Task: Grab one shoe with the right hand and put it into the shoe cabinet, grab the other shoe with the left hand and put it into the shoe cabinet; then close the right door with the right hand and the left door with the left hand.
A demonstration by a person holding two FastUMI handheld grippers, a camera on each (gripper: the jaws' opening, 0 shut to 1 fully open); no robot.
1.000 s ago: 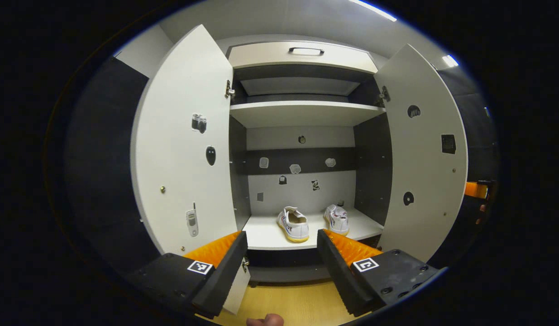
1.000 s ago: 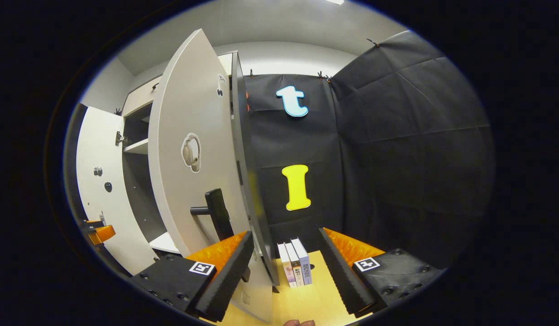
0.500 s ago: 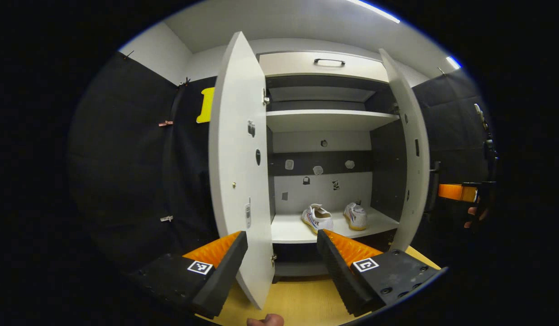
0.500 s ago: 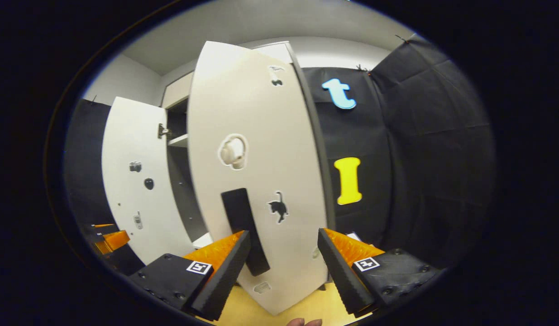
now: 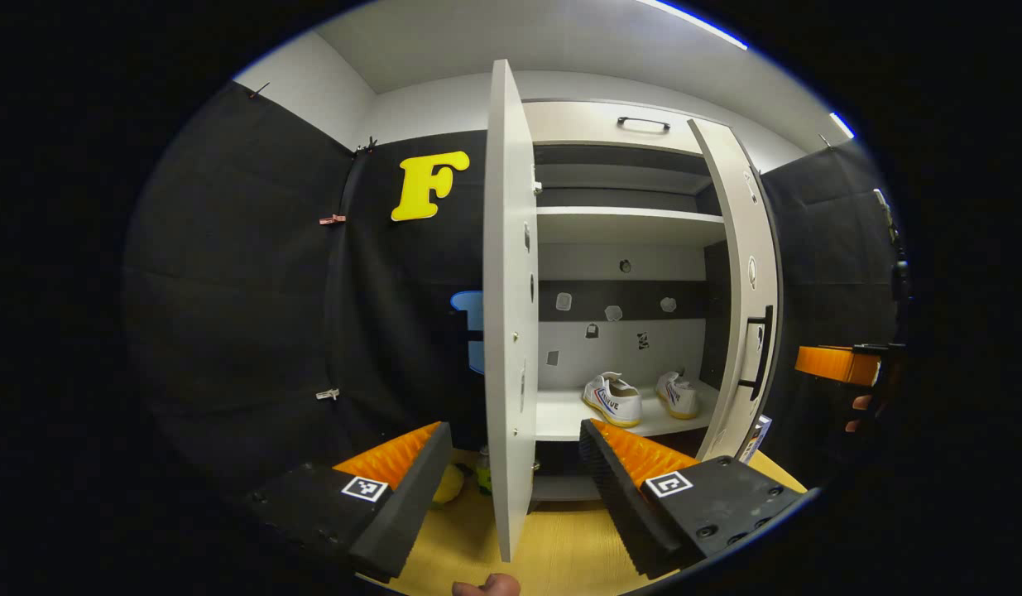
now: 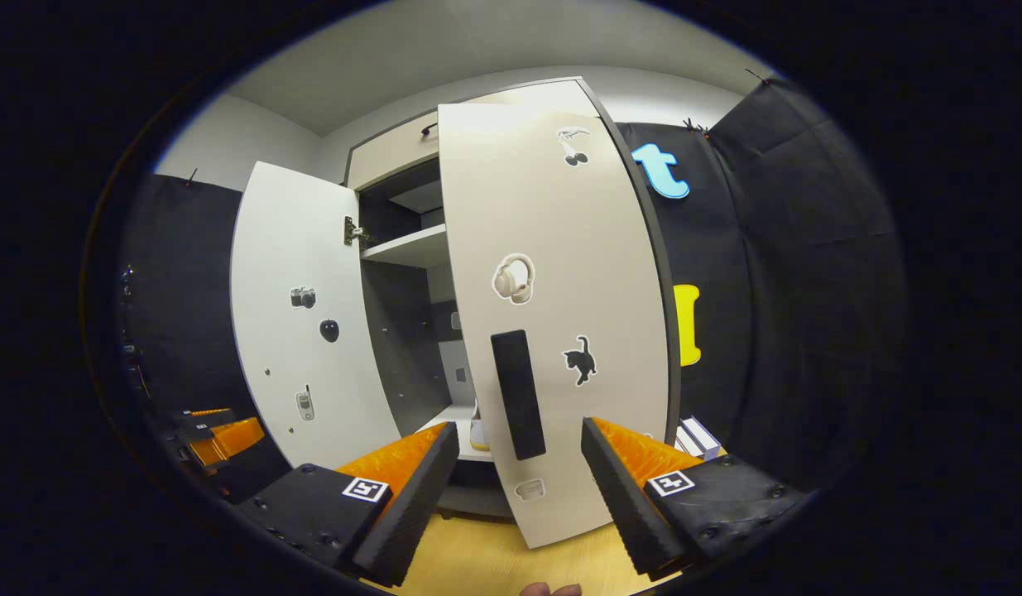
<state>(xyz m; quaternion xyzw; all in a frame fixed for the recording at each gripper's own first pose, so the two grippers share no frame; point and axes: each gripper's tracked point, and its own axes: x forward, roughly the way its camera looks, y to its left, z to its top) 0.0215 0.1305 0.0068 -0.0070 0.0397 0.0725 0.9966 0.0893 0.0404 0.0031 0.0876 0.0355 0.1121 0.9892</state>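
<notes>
Two white shoes (image 5: 611, 400) (image 5: 678, 395) stand side by side on the lower shelf (image 5: 560, 418) of the shoe cabinet. The left door (image 5: 511, 314) stands open, edge-on to my left gripper (image 5: 515, 432), whose open fingers straddle its edge from a distance. The right door (image 6: 560, 314) is swung partway shut. Its black handle (image 6: 519, 393) lines up between the open fingers of my right gripper (image 6: 519, 429); I cannot tell whether they touch. The right gripper (image 5: 837, 364) also shows beside that door, and the left gripper (image 6: 221, 430) low on the left.
Several books (image 6: 697, 436) stand on the wooden floor (image 6: 477, 563) at the cabinet's right foot. A small yellow object (image 5: 448, 484) and a bottle (image 5: 483, 478) sit on the floor behind the left door. An upper shelf (image 5: 626, 219) and a top drawer (image 5: 610, 124) sit above.
The right door has swung from wide open to partway shut, its outer face now toward my right gripper. My left gripper's view has shifted left, turning the left door edge-on.
</notes>
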